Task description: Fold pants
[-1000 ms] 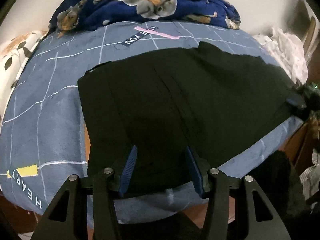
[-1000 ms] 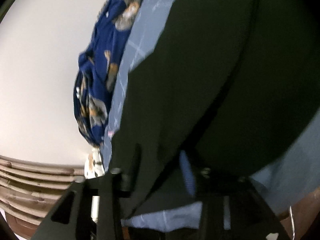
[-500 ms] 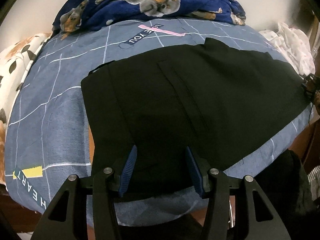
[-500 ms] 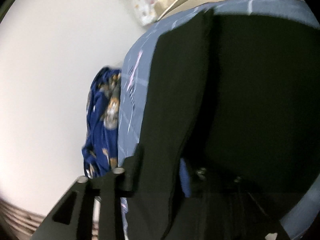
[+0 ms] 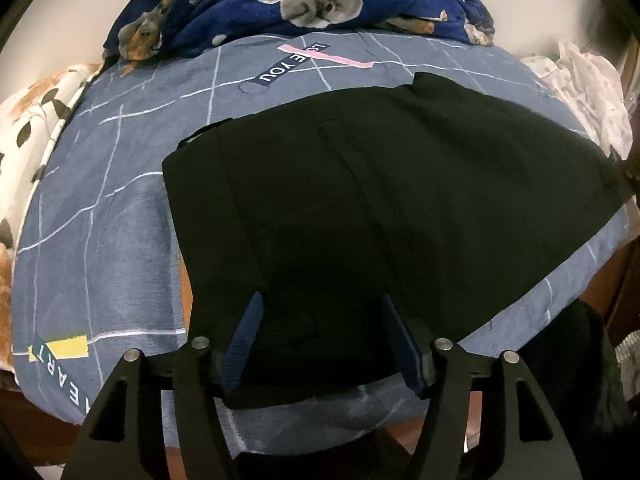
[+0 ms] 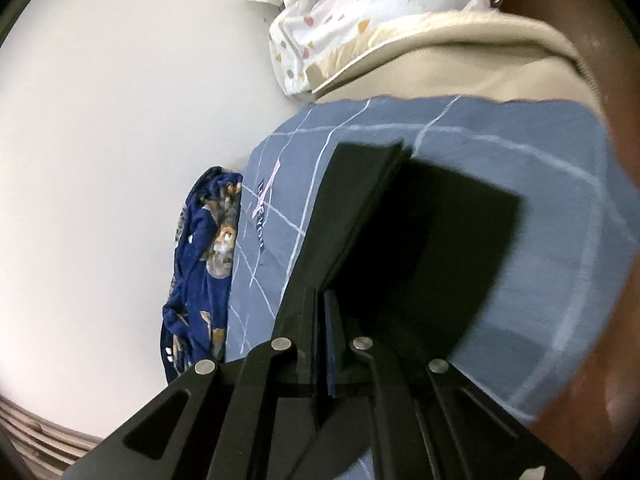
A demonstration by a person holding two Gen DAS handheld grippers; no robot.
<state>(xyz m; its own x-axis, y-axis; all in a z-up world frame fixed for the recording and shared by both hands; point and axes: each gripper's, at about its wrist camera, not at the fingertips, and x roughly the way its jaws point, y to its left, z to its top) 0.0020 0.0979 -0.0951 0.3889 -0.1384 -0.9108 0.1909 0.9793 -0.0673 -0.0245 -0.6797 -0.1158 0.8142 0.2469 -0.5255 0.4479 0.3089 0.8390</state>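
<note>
Black pants [image 5: 400, 208] lie spread on the blue grid bedspread [image 5: 100, 220]; left gripper [image 5: 324, 340], jaws just widened and apart, hovers over the near edge, while right gripper [image 6: 322, 336] is clamped on a lifted fold.

The bed is covered by a grey-blue sheet [image 5: 120, 208] printed with thin white grid lines, a dark "LOVE YOU" label crossed by a pink strip [image 5: 298, 62], and a yellow patch beside a "HEART" label [image 5: 60, 350]. A dark blue blanket [image 5: 304, 0] with a grey and orange animal print lies bunched along the far edge, against a plain white wall [image 6: 120, 120]. A white cloth with small coloured dots [image 6: 352, 12] lies crumpled beside a beige cushion [image 6: 460, 60]. A cream fabric with dark leaf shapes [image 5: 28, 128] lies at the left edge.
</note>
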